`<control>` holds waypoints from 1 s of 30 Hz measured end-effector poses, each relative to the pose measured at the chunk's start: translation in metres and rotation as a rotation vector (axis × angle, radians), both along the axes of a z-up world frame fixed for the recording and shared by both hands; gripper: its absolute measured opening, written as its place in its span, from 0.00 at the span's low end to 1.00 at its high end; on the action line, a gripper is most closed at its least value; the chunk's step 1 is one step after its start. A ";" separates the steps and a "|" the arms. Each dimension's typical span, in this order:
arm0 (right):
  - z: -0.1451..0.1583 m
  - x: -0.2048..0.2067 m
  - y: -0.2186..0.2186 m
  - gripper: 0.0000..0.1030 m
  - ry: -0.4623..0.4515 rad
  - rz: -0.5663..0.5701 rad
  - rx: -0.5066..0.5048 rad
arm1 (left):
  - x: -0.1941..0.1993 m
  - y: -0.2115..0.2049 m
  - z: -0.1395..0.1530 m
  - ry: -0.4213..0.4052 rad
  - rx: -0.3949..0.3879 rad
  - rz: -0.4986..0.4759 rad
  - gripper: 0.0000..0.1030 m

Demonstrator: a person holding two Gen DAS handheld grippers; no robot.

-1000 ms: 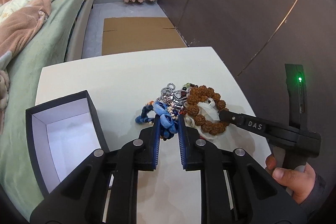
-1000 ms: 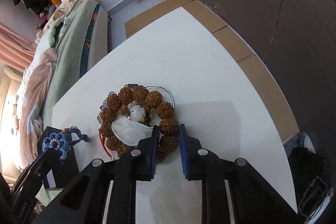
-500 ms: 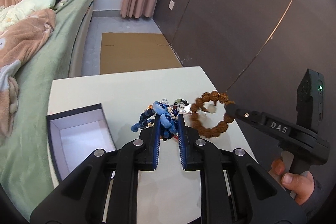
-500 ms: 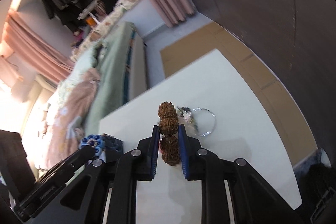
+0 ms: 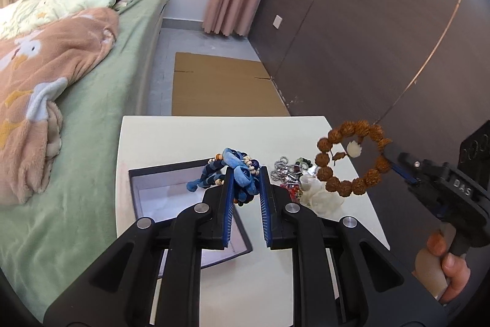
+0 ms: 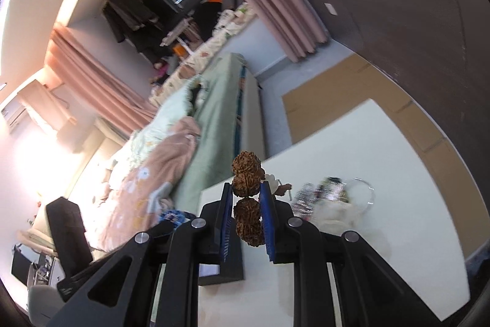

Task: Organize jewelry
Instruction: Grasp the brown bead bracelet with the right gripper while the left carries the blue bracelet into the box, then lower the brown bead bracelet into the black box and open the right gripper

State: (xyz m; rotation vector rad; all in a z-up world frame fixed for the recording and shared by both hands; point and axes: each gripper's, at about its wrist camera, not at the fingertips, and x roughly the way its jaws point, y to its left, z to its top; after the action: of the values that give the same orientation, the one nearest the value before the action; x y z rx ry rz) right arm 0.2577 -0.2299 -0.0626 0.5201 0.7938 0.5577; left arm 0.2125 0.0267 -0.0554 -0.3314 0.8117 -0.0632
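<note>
Jewelry pile (image 5: 294, 176) mid surface (image 5: 171, 140). Left gripper (image 5: 246, 189) clamped on blue bracelet (image 5: 235, 170) over box (image 5: 153, 189), prob. for drop. Right gripper (image 6: 246, 204) clamped on brown bead bracelet (image 6: 246, 186), held aloft, clear of tangle.

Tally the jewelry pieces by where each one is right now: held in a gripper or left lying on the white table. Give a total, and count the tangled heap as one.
Held in a gripper: 2 (blue beaded piece, brown seed bracelet)
Lying on the table: 1 (tangled heap; separate pieces cannot be counted)
Total: 3

Two tools (image 5: 244, 183) (image 6: 246, 198), two lifted bracelets (image 5: 352, 161) (image 5: 235, 170), one box (image 5: 162, 189).
</note>
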 end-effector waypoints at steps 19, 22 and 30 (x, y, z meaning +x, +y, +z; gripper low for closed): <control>-0.002 -0.014 0.110 0.18 -0.005 0.249 0.054 | -0.026 0.078 0.011 -0.041 -0.012 0.191 0.94; -0.015 -0.008 0.130 0.27 0.076 0.320 0.045 | -0.028 0.086 0.009 -0.034 -0.010 0.203 0.94; -0.020 -0.006 0.107 0.93 0.097 0.215 -0.102 | -0.030 0.085 0.004 -0.012 -0.005 0.201 0.94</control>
State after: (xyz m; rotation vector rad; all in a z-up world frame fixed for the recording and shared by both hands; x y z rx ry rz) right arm 0.2514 -0.1232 -0.0822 0.3723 0.9727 0.6906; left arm 0.1820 0.1114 -0.0518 -0.4154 0.7630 0.1210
